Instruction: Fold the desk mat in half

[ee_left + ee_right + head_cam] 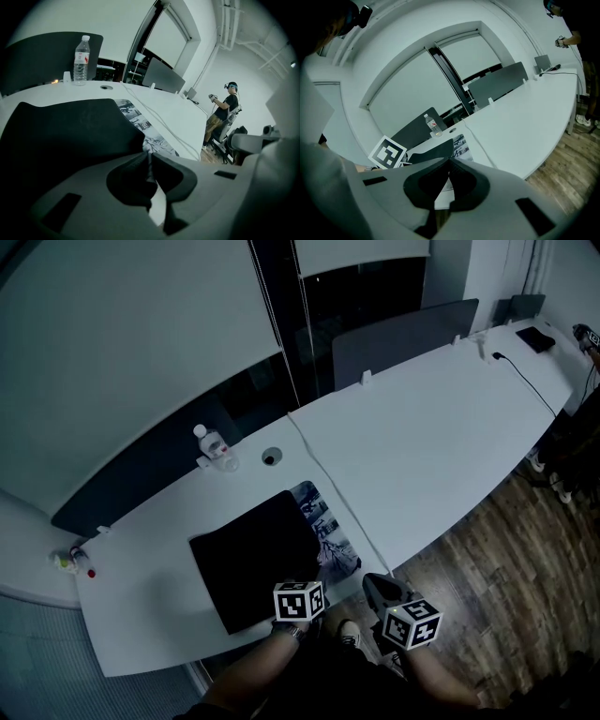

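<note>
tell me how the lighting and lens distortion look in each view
Head view: dim, bluish, strong fisheye bends the white table into an arc; the desk mat reads nearly featureless black. Left gripper view: dark corners, water bottle sharp. Right gripper view: brighter, window frame curved, black rim.

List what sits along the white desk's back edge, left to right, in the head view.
cluster of small items at the left corner, too small to identify → clear plastic water bottle → round cable hole → flat black rectangular object at the far right end
</note>
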